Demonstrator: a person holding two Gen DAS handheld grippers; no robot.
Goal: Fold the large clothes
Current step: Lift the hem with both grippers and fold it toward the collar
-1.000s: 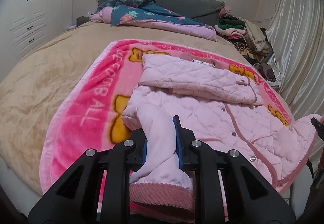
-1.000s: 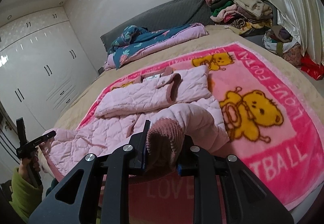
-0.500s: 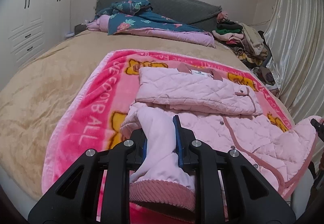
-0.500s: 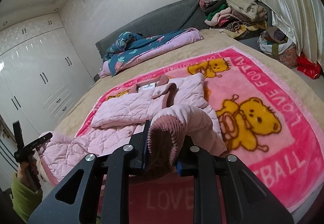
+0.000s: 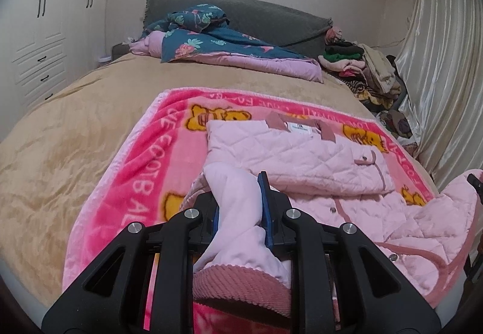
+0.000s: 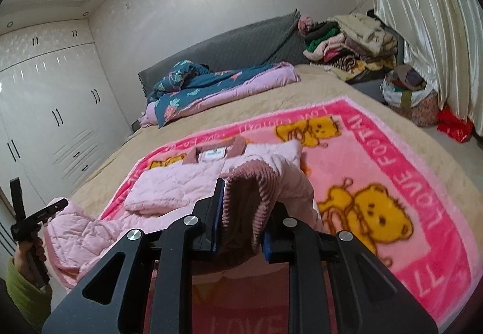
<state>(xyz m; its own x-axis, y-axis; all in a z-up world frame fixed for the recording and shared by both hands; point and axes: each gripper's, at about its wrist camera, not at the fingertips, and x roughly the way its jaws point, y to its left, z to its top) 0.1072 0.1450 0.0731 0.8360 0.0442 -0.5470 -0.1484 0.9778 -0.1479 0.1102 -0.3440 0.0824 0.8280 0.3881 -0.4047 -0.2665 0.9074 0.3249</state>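
Observation:
A pale pink quilted jacket [image 5: 295, 158] lies partly folded on a pink bear blanket [image 5: 142, 183] on the bed. My left gripper [image 5: 238, 192] is shut on one of its sleeves just above the ribbed cuff [image 5: 241, 282] and holds it over the jacket's lower left part. In the right wrist view my right gripper [image 6: 244, 201] is shut on the other sleeve's ribbed cuff [image 6: 250, 183], raised above the jacket [image 6: 175, 183] and the blanket [image 6: 377, 152]. The left gripper [image 6: 39, 213] shows at that view's left edge, in a hand with a green sleeve.
A teal floral quilt [image 5: 217, 44] lies at the grey headboard [image 5: 271, 20]. Piled clothes [image 5: 362, 68] sit at the bed's far right corner by a pale curtain [image 5: 437, 77]. White wardrobes [image 6: 45, 107] line the left wall. Full bags [image 6: 407, 92] stand on the floor.
Both grippers have risen and moved toward the head of the bed, each carrying its sleeve over the jacket. Both stay shut.

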